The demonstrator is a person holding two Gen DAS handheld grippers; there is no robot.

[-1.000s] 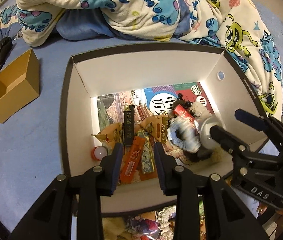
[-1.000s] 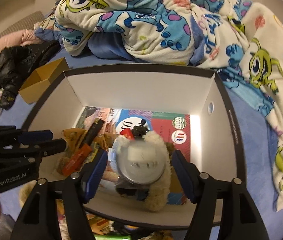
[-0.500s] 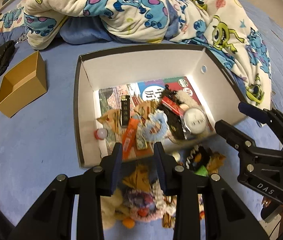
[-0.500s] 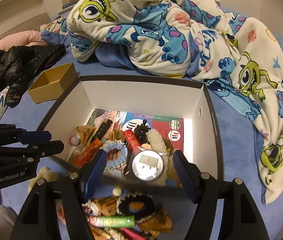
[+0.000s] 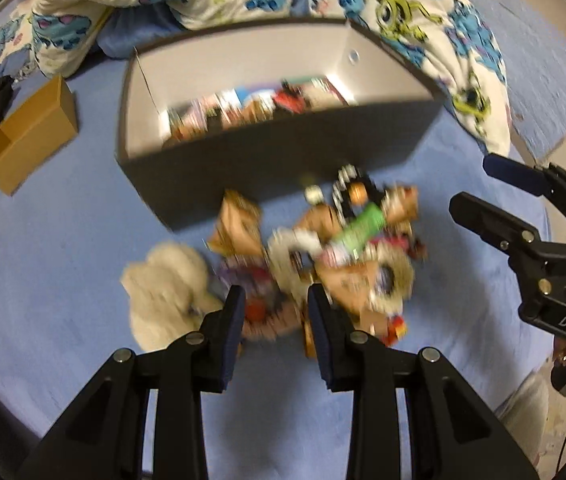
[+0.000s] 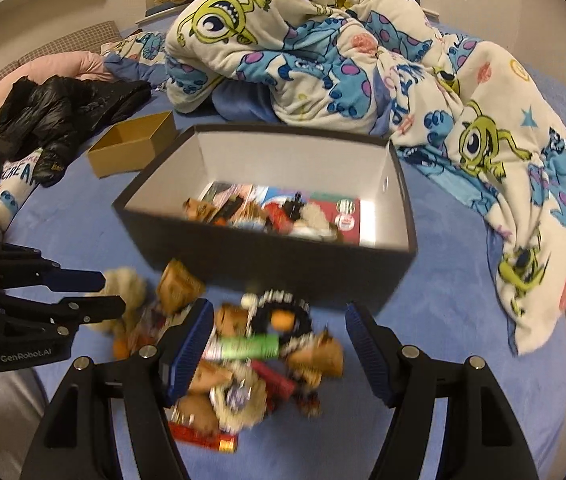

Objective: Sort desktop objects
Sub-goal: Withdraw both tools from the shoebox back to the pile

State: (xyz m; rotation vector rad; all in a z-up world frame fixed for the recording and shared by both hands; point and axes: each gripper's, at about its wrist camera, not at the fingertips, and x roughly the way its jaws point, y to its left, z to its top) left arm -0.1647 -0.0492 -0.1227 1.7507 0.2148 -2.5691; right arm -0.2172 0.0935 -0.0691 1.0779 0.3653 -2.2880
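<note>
Boxes number two on the blue bed cover (image 6: pixel 463 300): a large dark cardboard box with a white inside (image 6: pixel 267 256) and a small open brown cardboard box (image 6: pixel 131 152), which sits beyond the large box's far left corner and looks empty as far as you can see into it.

Inside the large box you have printed paper cards flat on the floor and a mixed heap on top of them: snack packets, a dark stick-shaped item and a fluffy cream piece. Blur keeps you from counting them.

Just in front of the large box's near wall lies the pile of small desktop objects (image 6: pixel 251 356) left to sort. In it you can pick out one green tube (image 6: pixel 249 347), one black-and-white ring (image 6: pixel 279 312), one cream plush toy (image 5: pixel 167 280) at the pile's left edge, and several brown packets; the rest is too smeared to count.

Your left tool (image 5: pixel 275 312) hangs over the pile's near left part, jaws narrow and empty. Your right tool (image 6: pixel 279 344) hangs over the pile's middle, jaws wide and empty.
</note>
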